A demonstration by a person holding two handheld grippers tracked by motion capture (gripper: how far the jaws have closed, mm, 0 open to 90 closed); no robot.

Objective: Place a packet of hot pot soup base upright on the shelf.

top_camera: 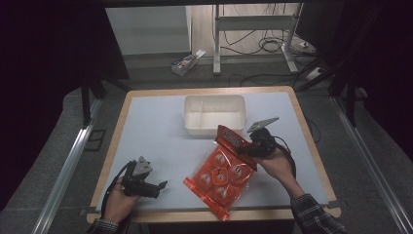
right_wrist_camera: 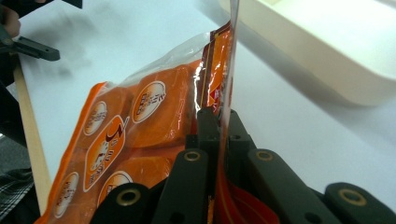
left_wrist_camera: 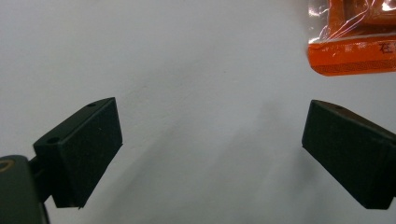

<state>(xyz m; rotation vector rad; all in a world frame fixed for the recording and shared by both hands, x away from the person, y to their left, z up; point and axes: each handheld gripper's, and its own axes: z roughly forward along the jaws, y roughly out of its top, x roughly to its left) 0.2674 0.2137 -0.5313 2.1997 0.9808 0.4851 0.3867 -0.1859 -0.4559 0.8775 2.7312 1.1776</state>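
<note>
The right tongs are clenched on the orange snack bag, its top edge lifted but short of the white bin, while the left tongs rest released over the bench.

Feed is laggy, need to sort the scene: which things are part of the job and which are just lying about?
In the job:
- orange snack bag, clamped by the right hand-held gripper
- white bin
- left hand-held gripper, open

Lying about:
- small box on the floor
- floor cables

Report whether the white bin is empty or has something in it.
Empty, as far as visible. In the high view the white bin shows bare inner floor; the orange snack bag lies outside it, held by the right gripper.
</note>
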